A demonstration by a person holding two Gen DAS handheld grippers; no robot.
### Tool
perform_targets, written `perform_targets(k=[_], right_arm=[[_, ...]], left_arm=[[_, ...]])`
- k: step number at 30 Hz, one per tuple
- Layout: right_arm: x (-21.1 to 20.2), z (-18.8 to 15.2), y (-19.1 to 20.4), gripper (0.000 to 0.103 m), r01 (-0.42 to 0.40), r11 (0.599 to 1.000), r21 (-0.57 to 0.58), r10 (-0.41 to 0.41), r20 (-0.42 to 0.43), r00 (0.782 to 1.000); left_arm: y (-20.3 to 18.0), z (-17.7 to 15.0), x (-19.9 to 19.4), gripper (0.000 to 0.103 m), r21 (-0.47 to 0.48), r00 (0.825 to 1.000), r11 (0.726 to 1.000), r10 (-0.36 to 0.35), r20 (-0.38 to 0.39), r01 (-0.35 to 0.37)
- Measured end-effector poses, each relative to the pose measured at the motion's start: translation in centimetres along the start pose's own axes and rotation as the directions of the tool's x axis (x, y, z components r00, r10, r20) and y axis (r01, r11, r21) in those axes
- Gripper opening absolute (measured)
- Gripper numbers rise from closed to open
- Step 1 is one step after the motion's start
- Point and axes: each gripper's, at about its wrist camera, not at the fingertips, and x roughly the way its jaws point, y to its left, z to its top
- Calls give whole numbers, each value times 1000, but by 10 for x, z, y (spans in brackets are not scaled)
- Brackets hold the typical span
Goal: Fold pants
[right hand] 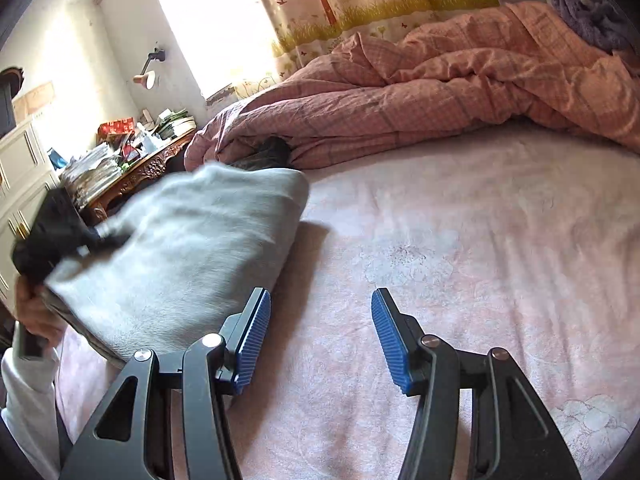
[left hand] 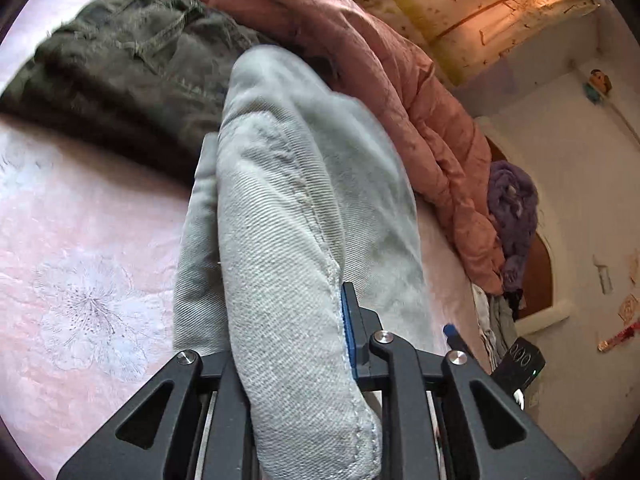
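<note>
The pink flower-printed bed sheet (right hand: 460,240) fills the lower and right parts of the right wrist view, with a crumpled pink checked quilt (right hand: 440,80) heaped along its far edge across the upper right. The folded light grey twill pants (right hand: 180,240) occupy the left middle of that frame, a thick bundle whose long axis runs from the lower left up toward the centre, one end lifted and the other low over the sheet. A dark olive denim garment (left hand: 120,64) lies in the upper left of the left wrist view, beyond the bundle. The left gripper (left hand: 288,360) is nearly closed and clamps the grey pants between its pads; the cloth rises straight away from it through the frame's centre. The right gripper (right hand: 320,336) stands about half open with nothing between its blue ribbed pads (right hand: 252,340), over bare sheet at bottom centre. The pants lie just left of its left finger, so by my reading the left gripper is the one placed to set the bundle down.
</note>
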Motion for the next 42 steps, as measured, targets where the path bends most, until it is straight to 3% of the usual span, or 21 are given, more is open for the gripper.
perform_targets(k=[3,4,5,8,10,12,14,15,16,19,21,23,25,28,30,31,35,39,42], right_arm=[[-9,-1,10,55,13,999,-40,-12,39,999],[-12,-1,14,55,14,999,-51,-12,49,999],[-17,-2,20,55,9,998,-64,-6,61,998],[-27,-9,42,54,-8,992,-128,18,84,996],[-32,-13,65,34,13,978,-206,11,112,994],[-32,-16,90,25,25,961,-274,7,118,993],[-30,-19,110,19,22,954,-300,12,111,994],[-28,-21,117,19,13,953,-302,20,104,994],[-25,-22,123,19,-2,954,-301,31,92,995],[-15,-29,139,19,-45,956,-288,60,46,997],[-8,-34,145,19,-63,961,-270,70,18,997],[0,-37,147,19,-66,966,-249,67,-2,998],[5,-39,146,19,-61,969,-239,62,-4,998],[11,-43,142,18,-81,968,-238,74,-38,997],[21,-49,137,18,-92,969,-230,77,-74,994],[24,-50,136,16,-86,969,-233,70,-76,995],[27,-50,139,16,-63,965,-255,44,-80,996],[15,-42,137,17,-85,965,-248,71,-66,995],[2,-22,130,17,-94,969,-228,85,-48,995]], left_arm=[[12,1,7,34,43,1000,999,24,-15,-23],[15,1,6,48,45,999,998,42,-17,-41],[18,-1,3,52,52,999,998,48,-19,-47],[11,-10,-19,52,84,995,992,91,29,-93],[-4,-20,-35,53,138,978,970,191,79,-200],[-22,-35,-46,53,209,947,928,279,159,-308],[-37,-52,-54,52,257,901,874,349,258,-412],[-45,-61,-58,51,266,879,853,367,305,-448],[-52,-71,-62,50,280,869,845,356,343,-456],[-65,-95,-73,50,332,878,846,283,385,-418],[-68,-108,-78,47,352,873,841,250,419,-410],[-70,-108,-74,29,323,847,827,299,440,-460],[-58,-114,-61,20,320,845,814,341,412,-484],[-38,-129,-40,20,300,814,777,430,389,-554],[-39,-138,-32,20,320,782,732,457,424,-601],[-41,-139,-31,20,324,776,723,463,429,-610],[-33,-135,-38,23,297,801,767,435,411,-569],[-54,-143,-57,20,337,797,752,396,456,-567],[-79,-129,-79,20,341,787,768,322,527,-543]])
